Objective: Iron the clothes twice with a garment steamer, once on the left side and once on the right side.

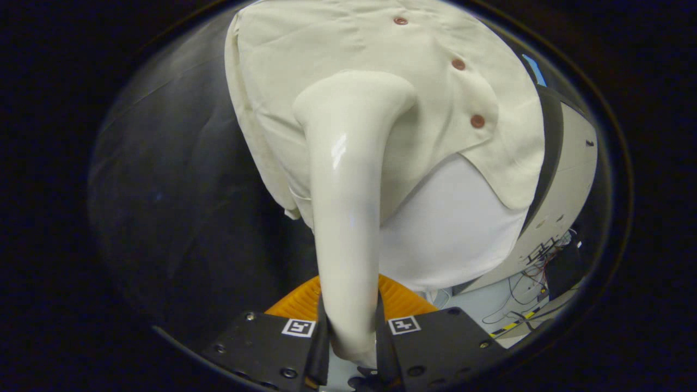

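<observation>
Gripper [351, 340] clamped on my steamer [348, 179] handle for control; head pressed flat to cream shirt [305, 49], left of buttons [458, 64].

Gripper [351, 340]: we are seeing it reaching forward along its two fingers.
Fingers [320, 343]: we are seeing both pressing on the steamer handle [348, 218], one on each side.
Jaws: we are seeing them standing narrow and parallel, closed around that handle.
Grip: we are seeing it holding low on the handle.
</observation>
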`<control>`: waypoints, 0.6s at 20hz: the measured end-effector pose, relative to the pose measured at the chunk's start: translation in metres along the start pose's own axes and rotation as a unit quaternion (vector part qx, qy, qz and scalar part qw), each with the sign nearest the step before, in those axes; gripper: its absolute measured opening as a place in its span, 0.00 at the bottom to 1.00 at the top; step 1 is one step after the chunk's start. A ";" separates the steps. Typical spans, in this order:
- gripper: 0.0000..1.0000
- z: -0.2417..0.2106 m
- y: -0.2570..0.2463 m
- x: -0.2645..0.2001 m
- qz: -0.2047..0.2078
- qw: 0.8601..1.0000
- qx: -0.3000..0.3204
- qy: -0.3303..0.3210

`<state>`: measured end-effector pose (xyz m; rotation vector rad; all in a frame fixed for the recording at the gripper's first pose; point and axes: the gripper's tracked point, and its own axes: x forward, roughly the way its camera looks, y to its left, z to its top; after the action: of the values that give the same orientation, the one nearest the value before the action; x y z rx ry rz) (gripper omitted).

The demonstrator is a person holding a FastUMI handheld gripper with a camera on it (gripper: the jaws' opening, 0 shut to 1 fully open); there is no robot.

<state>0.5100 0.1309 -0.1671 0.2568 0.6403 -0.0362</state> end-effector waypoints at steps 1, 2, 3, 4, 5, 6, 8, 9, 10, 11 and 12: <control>0.34 0.002 0.000 -0.001 0.000 1.000 -0.002 0.006; 0.34 0.001 0.001 -0.001 0.001 1.000 -0.003 0.007; 0.34 0.007 0.001 -0.004 0.001 1.000 -0.001 0.008; 0.34 0.013 -0.004 -0.012 0.001 1.000 0.000 0.009; 0.34 0.019 -0.007 -0.019 0.001 1.000 -0.001 0.008; 0.34 0.018 -0.009 -0.030 0.002 1.000 -0.003 0.008; 0.34 0.011 -0.003 -0.042 0.005 1.000 -0.011 0.002; 0.34 0.012 0.000 -0.054 0.005 1.000 -0.014 -0.003; 0.34 0.018 0.001 -0.067 0.006 1.000 -0.014 -0.011; 0.34 0.027 0.002 -0.080 0.006 1.000 -0.013 -0.020; 0.34 0.037 0.000 -0.093 0.007 0.999 -0.012 -0.032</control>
<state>0.4578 0.1178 -0.0831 0.2351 0.5749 -0.0238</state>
